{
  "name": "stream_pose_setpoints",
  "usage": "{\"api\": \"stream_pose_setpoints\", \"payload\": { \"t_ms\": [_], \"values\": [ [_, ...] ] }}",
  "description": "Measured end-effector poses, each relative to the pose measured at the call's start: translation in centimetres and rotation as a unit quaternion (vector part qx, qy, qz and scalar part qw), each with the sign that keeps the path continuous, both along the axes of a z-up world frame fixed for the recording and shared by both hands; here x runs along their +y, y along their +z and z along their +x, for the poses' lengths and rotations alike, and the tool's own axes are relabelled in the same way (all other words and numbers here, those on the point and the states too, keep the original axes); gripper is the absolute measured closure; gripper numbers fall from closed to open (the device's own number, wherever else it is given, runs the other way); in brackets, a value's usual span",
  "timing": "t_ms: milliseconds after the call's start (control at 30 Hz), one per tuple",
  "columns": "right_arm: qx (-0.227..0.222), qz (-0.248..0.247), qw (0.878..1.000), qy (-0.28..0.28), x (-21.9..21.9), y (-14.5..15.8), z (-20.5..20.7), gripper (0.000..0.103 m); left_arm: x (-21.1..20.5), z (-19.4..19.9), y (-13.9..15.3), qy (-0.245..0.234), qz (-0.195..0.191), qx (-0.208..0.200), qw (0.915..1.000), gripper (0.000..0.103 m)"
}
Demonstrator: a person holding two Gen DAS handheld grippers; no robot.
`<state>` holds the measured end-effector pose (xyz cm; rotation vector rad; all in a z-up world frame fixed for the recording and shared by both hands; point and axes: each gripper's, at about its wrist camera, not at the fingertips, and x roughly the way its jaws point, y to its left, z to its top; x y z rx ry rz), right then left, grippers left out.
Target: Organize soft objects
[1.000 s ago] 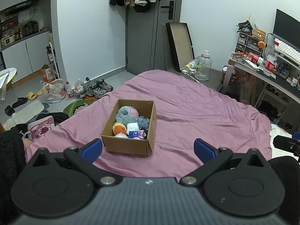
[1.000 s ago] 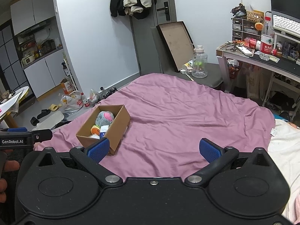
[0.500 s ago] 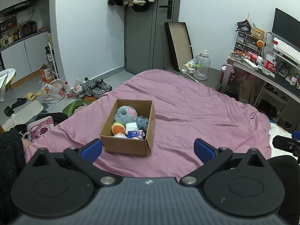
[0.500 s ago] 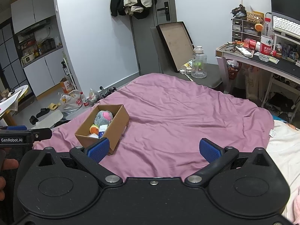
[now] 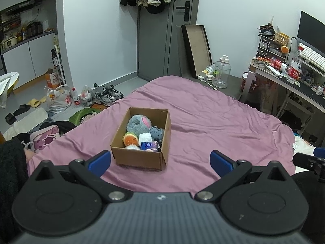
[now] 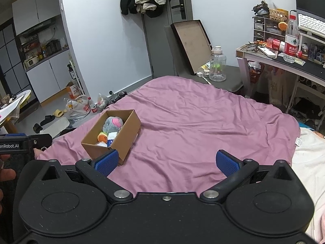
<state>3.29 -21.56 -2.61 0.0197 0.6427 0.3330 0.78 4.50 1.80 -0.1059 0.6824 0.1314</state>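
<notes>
A brown cardboard box stands on the purple bed sheet. Inside it lie a grey plush with a pink ear, a darker grey plush, an orange plush, a white soft block and a blue tissue pack. My left gripper is open and empty, just short of the box's near wall. My right gripper is open and empty, to the right of the box over bare sheet.
A desk with bottles and clutter stands at the right. A large water jug and a leaning frame are beyond the bed's far end. Shoes, bags and slippers litter the floor at the left. A white blanket lies at the right.
Both views have shifted slightly; the box sits a little further away in the right wrist view. Both grippers stay open and empty.
</notes>
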Motion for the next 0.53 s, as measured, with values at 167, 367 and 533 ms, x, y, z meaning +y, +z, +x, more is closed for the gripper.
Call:
{"api": "stream_pose_setpoints", "payload": {
  "t_ms": [167, 367, 533],
  "values": [
    [0.004, 0.005, 1.000, 0.002, 0.1, -0.4, 0.1, 0.000, 0.4, 0.2, -0.8, -0.003, -0.005, 0.004, 1.0000, 0.000],
    [0.011, -0.009, 1.000, -0.006, 0.7, -1.4, 0.6, 0.000, 0.8, 0.3, -1.6, -0.003, -0.003, -0.006, 1.0000, 0.000],
    [0.017, -0.020, 1.000, -0.009, 1.4, -2.4, 1.3, 0.000, 1.4, 1.1, -2.3, -0.006, -0.006, -0.006, 0.9999, 0.000]
  ]
}}
